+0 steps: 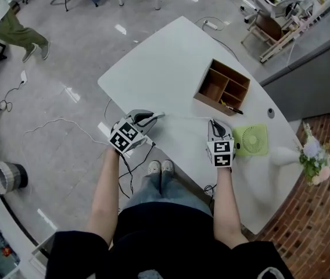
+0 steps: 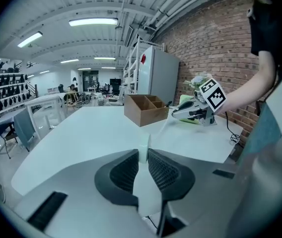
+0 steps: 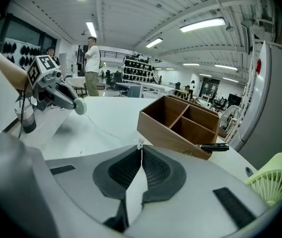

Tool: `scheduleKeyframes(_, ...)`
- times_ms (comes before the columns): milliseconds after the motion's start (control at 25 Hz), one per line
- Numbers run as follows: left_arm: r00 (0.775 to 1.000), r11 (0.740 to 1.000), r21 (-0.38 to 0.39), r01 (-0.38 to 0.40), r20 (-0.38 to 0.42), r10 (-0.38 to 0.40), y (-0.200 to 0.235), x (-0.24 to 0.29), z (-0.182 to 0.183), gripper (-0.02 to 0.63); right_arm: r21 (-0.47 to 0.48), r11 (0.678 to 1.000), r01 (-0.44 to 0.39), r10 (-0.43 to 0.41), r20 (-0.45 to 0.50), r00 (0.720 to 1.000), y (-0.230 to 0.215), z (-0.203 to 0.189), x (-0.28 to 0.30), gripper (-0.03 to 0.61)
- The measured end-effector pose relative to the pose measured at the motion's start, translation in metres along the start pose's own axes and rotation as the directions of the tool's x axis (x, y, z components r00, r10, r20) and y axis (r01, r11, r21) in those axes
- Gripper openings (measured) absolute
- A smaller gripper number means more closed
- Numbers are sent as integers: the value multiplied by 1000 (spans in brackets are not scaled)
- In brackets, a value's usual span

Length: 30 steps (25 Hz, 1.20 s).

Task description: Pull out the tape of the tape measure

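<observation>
The room is bright and evenly lit from long fluorescent ceiling tubes (image 2: 93, 22). They leave white glare patches on the glossy grey floor (image 1: 66, 68) and only faint, soft shadows on the white rounded table (image 1: 165, 80). Both gripper views bulge like a fisheye and go black at the corners. Close to the lens, the small pale round tape measure (image 2: 144, 148) in the left gripper (image 2: 143, 153) looks soft. The thin white tape (image 3: 108, 131) shows as a mere hairline.

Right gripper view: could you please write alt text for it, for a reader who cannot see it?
The right gripper pinches the end of a thin white tape that stretches across the white table to a round tape measure held in the left gripper. A wooden organiser box stands at right.
</observation>
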<state>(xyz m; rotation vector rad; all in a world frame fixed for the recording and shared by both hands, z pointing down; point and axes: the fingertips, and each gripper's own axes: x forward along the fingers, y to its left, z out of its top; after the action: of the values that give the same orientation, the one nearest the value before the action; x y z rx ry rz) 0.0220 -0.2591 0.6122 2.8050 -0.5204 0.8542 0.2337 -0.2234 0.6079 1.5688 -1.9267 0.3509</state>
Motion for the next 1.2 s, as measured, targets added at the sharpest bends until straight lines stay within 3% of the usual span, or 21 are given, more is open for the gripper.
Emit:
scheduleKeyframes(440,993,994,98,45,-110,-34,-4,34,-21,72,16,1000,15,-13,-93,996,-6,-32,27,8)
scheduleKeyframes(1200,991,994,100,46,-131,-33,-8,42,-26,74,48,999,16,-11,-108,994,-6,-44,27,11)
